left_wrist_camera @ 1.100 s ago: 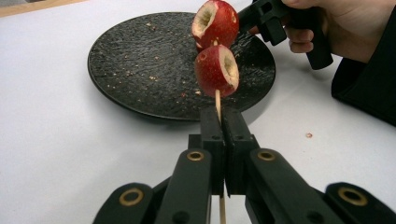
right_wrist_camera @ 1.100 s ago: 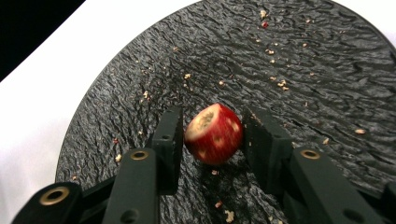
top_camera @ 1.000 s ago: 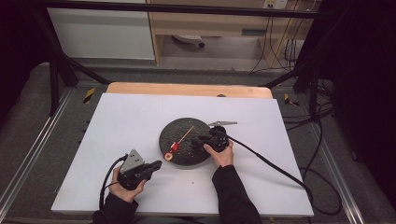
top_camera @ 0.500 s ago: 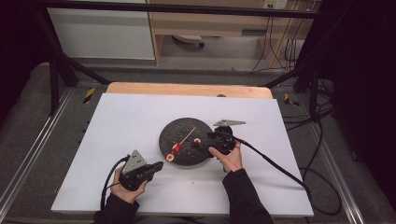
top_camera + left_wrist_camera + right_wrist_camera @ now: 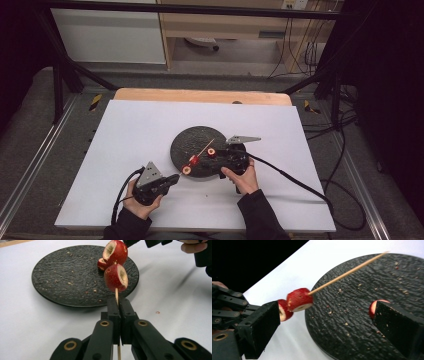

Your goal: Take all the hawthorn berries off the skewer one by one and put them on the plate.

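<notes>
Over the black plate (image 5: pixel 200 150) on the white counter (image 5: pixel 125 130), the right hand-held gripper (image 5: pixel 329 322) has just been opening its jaws, and now they stand wide with nothing pressed between them. That reads as a release: a second fruit piece (image 5: pixel 115 250) sits threaded on the skewer (image 5: pixel 347 271) behind the first piece (image 5: pixel 116 277). One more piece (image 5: pixel 102 263) waits on the plate, so threading isn't finished. The left hand-held gripper (image 5: pixel 119 305) clamps tight on the skewer's lower end, holding it tilted over the plate's near rim. The right jaw hides most of the loose piece, and the fruit's kind is hard to tell.
</notes>
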Demonstrator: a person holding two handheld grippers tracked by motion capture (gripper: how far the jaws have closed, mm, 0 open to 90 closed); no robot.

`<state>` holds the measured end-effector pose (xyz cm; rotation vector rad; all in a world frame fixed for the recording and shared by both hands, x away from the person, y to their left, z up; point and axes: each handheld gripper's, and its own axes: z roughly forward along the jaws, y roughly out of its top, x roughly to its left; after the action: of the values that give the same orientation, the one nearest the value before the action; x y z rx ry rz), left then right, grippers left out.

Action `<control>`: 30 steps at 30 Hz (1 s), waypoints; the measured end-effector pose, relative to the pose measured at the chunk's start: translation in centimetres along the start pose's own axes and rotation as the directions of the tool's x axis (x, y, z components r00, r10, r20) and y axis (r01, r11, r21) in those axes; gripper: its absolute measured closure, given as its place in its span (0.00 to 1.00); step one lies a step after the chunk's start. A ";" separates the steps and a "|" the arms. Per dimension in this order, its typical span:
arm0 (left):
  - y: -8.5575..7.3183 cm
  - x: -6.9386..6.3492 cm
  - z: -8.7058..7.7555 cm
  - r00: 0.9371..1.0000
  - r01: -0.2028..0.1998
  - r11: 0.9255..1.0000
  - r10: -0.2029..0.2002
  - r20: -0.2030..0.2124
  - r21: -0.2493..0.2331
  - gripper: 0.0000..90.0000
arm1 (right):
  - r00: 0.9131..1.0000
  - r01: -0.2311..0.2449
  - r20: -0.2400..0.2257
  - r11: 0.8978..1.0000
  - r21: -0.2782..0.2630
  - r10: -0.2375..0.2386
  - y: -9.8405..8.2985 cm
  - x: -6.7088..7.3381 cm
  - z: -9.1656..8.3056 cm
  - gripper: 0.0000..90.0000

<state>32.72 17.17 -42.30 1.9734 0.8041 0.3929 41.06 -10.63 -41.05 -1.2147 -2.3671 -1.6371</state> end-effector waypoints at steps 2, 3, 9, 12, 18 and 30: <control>0.0 -0.2 0.2 1.000 -0.005 1.000 0.005 0.004 0.005 0.98 | 1.000 -0.002 -0.009 1.000 -0.002 0.002 -0.2 0.1 0.1 0.10; 0.1 -0.3 0.3 1.000 -0.007 1.000 0.007 0.006 0.004 0.98 | 1.000 -0.003 -0.011 1.000 -0.003 0.003 -0.3 0.2 0.2 0.10; 0.2 -1.0 0.8 1.000 -0.021 1.000 0.021 0.022 0.009 0.98 | 1.000 -0.003 -0.025 1.000 0.006 0.004 -0.8 0.1 0.8 0.20; 0.2 -1.2 0.9 0.999 -0.025 1.000 0.024 0.025 0.011 0.98 | 0.999 0.002 -0.036 1.000 0.008 -0.002 -1.0 0.2 1.0 0.28; 0.2 -1.3 0.9 0.999 -0.029 1.000 0.029 0.030 0.009 0.98 | 0.998 0.000 -0.067 1.000 0.005 0.000 -1.0 0.3 1.0 0.45; 0.2 -1.3 0.8 0.999 -0.030 1.000 0.030 0.036 -0.001 0.98 | 0.996 -0.005 -0.092 1.000 0.004 0.005 -0.7 0.2 0.7 0.61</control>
<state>32.27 15.67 -42.46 1.9885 0.7529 0.3742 40.76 -10.02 -41.89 -1.1172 -2.3097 -1.6487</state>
